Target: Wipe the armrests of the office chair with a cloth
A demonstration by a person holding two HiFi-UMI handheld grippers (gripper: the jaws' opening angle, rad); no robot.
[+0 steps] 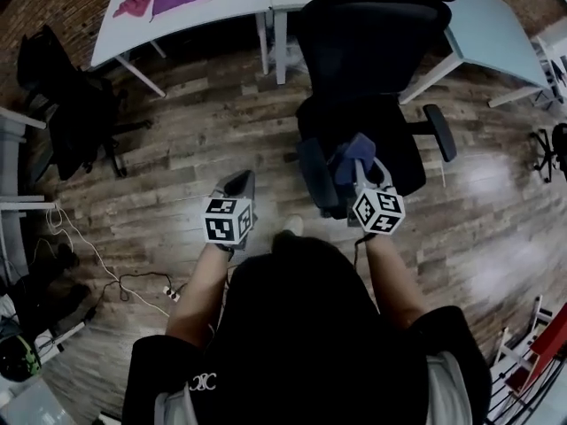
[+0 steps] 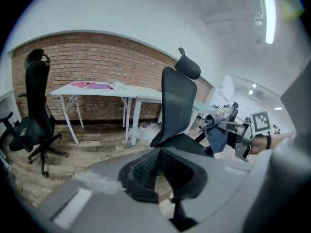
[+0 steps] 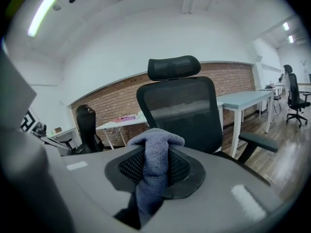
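Approach step: right gripper (image 1: 363, 171), fingers clamped on the cloth (image 1: 352, 151), hangs beside an armrest (image 1: 315, 177). Next, probably press down and rub (left gripper (image 1: 237, 186) idle, fingers together).

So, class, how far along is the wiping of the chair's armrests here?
Done: the cloth is clamped in the right gripper. In hand: it sits by the nearer armrest; contact can't be told. To do: wiping that one and the farther armrest. The left gripper is shut and empty.
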